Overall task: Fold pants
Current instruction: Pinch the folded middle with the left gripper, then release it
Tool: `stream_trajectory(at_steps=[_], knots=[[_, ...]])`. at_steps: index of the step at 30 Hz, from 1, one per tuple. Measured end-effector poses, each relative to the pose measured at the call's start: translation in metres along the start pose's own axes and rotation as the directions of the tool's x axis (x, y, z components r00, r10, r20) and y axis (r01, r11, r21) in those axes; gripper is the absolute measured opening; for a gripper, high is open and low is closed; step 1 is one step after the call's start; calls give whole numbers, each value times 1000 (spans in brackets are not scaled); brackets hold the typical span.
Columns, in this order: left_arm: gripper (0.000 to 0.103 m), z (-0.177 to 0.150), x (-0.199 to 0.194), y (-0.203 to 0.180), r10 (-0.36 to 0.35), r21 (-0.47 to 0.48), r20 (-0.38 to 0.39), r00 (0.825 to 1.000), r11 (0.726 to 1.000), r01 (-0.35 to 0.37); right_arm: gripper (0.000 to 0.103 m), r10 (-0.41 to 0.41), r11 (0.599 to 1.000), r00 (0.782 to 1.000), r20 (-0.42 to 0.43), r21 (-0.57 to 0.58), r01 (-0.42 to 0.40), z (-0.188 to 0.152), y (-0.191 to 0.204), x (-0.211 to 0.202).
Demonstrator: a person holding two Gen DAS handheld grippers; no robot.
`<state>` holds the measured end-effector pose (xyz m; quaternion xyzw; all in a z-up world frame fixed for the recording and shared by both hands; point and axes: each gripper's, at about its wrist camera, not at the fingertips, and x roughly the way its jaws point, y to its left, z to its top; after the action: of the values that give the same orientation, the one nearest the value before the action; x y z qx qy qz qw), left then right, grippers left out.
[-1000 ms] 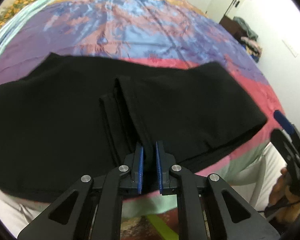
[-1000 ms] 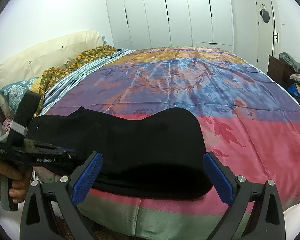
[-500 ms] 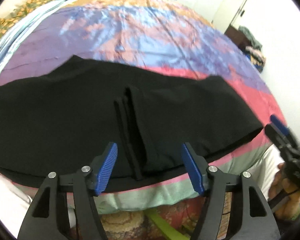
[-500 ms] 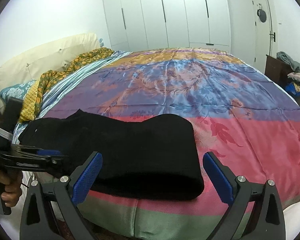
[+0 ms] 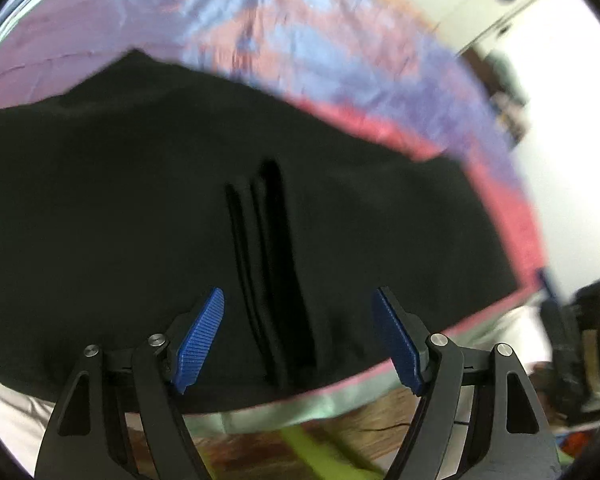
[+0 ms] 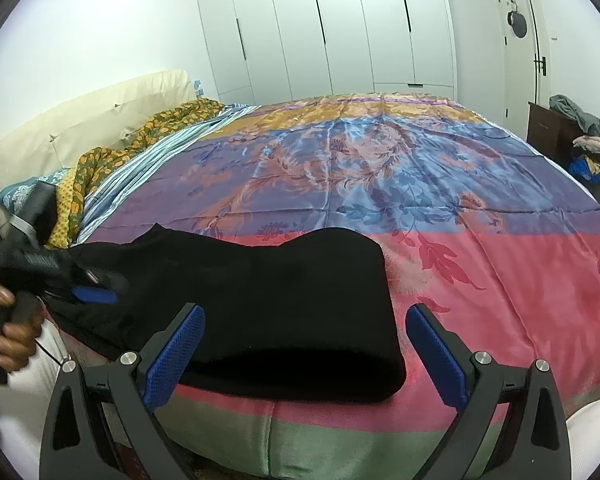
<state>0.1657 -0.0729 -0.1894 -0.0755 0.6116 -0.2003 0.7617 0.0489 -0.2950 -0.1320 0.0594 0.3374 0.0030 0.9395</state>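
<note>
Two grippers are held over the near edge of the bed, and both have their blue fingers spread wide with nothing between them. The left gripper (image 5: pixel 298 338) hangs just above the black pants (image 5: pixel 140 220), close to the bed's near edge. Its fingers (image 5: pixel 198 338) are not touching the cloth as far as I can tell, though that view is blurry. The pants lie flat along the near edge of the bed, on the pink and purple part of the bedspread (image 5: pixel 228 20). In the middle of the pants a few dark lines run from the near edge toward the far side, like folded edges stacked beside each other. The right gripper (image 6: pixel 306 354) is at the right end of the pants (image 6: pixel 260 292), where the cloth is doubled over into a thick round fold. Its fingers (image 6: pixel 176 354) stand on either side of that fold, apart from it. From the right wrist camera you can see the left gripper (image 6: pixel 94 294) at the other end of the pants, with a hand (image 6: pixel 10 338) wrapped around its handle. The bedspread (image 6: pixel 420 168) has bands of orange, blue, purple, pink and green. Far off stand white wardrobe doors (image 6: pixel 328 28), and a cream headboard (image 6: pixel 80 128) runs along the left side of the bed.
</note>
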Motion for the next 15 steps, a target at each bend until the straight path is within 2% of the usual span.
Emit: stream_trajectory(at_steps=[1,3,4,5,6,9,11,13,15], knots=[[64,-2,7,-4,11,-1,-15,1000,1000,-11,100,-1,1000,1000,0,0,1,0,0,0],[20,-4,14,-14,66,19,3,998,998,-66,100,-4,1000,1000,6,0,4,1,-1,-2],[14,-3,13,-17,51,27,10,999,998,-51,100,-5,1000,1000,10,2,5,0,-1,-2],[12,-1,10,-20,47,35,22,999,998,-47,100,-7,1000,1000,14,6,7,1,-1,-2],[11,2,-2,-26,50,60,68,996,997,-54,100,-9,1000,1000,15,10,9,1,-2,-2],[11,16,-39,-25,63,115,195,979,990,-86,100,-19,1000,999,26,24,18,3,-6,-5],[11,20,-56,-12,70,130,227,971,986,-102,100,-22,999,999,35,32,21,5,-9,-9],[12,19,-57,6,98,155,207,973,979,-132,100,-19,999,999,36,38,18,8,-11,-10],[13,10,-39,20,100,153,136,986,981,-120,100,13,999,1000,28,37,-14,19,-14,-4]])
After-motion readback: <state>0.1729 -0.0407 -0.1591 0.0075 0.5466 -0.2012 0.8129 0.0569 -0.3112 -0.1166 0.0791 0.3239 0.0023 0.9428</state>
